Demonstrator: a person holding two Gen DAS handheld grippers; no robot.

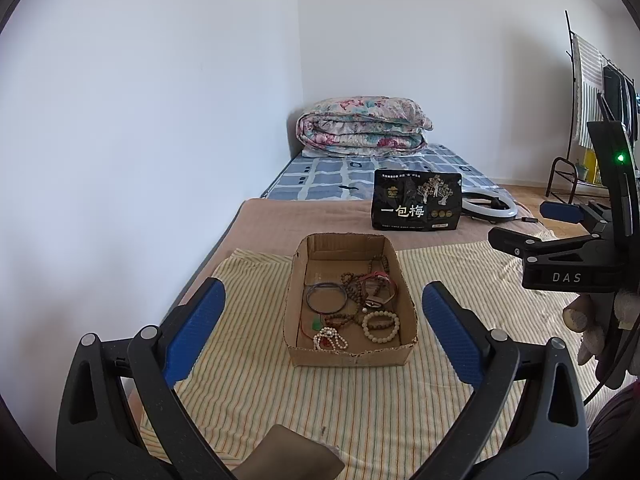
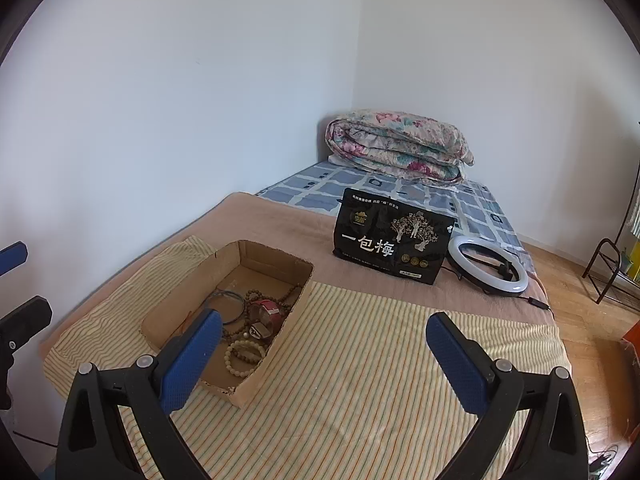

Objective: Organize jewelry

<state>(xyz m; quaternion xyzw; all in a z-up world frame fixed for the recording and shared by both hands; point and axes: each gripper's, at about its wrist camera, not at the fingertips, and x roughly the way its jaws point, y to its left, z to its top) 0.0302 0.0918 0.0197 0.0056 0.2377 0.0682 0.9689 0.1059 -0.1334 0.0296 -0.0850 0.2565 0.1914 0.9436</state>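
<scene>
1. All jewelry sits inside the cardboard box (image 1: 350, 300), which rests on a striped cloth (image 1: 360, 400) on the bed; none shows on the cloth outside the box
2. In the box: thin dark bangles (image 1: 326, 298) at its left, red-strap watch (image 1: 378, 286) at its right w/ brown bead strands (image 1: 352, 280) tangled round it, pale bead bracelet (image 1: 381, 326) at near right, small white bead bracelet (image 1: 330, 340) at near wall
3. Left hand-held gripper (image 1: 324, 328): fingers wide apart, empty, hovering short of the box. Right hand-held gripper (image 2: 324, 356): also spread, empty, just right of the box
4. Handling, by judgement: all light. Bangles stiff, thin, prob slippery – pinch across the rim. Bead loops floppy, elastic – nip one section & lift slow, strands look snagged on the watch. Watch – grab the strap, not the face
5. Whether sorted already or not – can't tell
</scene>
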